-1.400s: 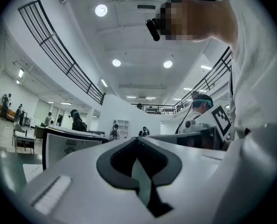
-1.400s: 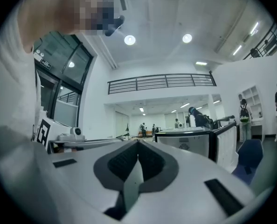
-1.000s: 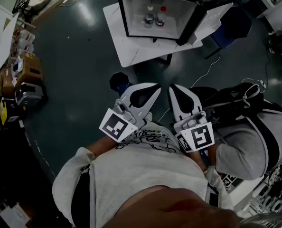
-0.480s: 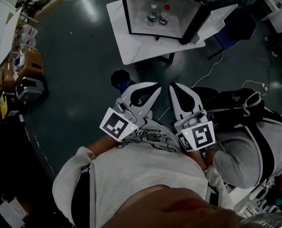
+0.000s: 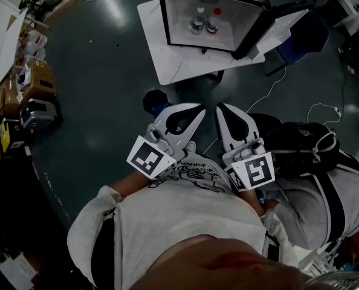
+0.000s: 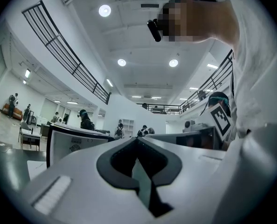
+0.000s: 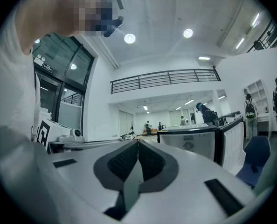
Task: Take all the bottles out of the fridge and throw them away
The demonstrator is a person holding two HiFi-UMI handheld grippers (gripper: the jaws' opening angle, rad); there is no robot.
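Note:
A small black fridge (image 5: 211,11) stands on a white table (image 5: 167,62) at the top of the head view, its door (image 5: 270,26) swung open to the right. Inside stand two bottles, one white-capped (image 5: 198,20) and one red-capped (image 5: 214,22). My left gripper (image 5: 201,110) and right gripper (image 5: 218,109) are held side by side close to my chest, well short of the table. Both are shut with nothing between the jaws. The left gripper (image 6: 137,139) view shows the fridge (image 6: 68,143) ahead at the left. In the right gripper (image 7: 138,141) view the fridge (image 7: 190,141) lies ahead at the right.
A blue chair (image 5: 300,35) stands right of the table, and a cable (image 5: 267,89) trails over the dark floor. A black bag (image 5: 300,141) lies by my right side. Boxes and clutter (image 5: 31,92) line the left wall. Several people stand far off in the hall.
The fridge and table have drifted slightly to the right in the head view. Both grippers stay shut and close to my chest.

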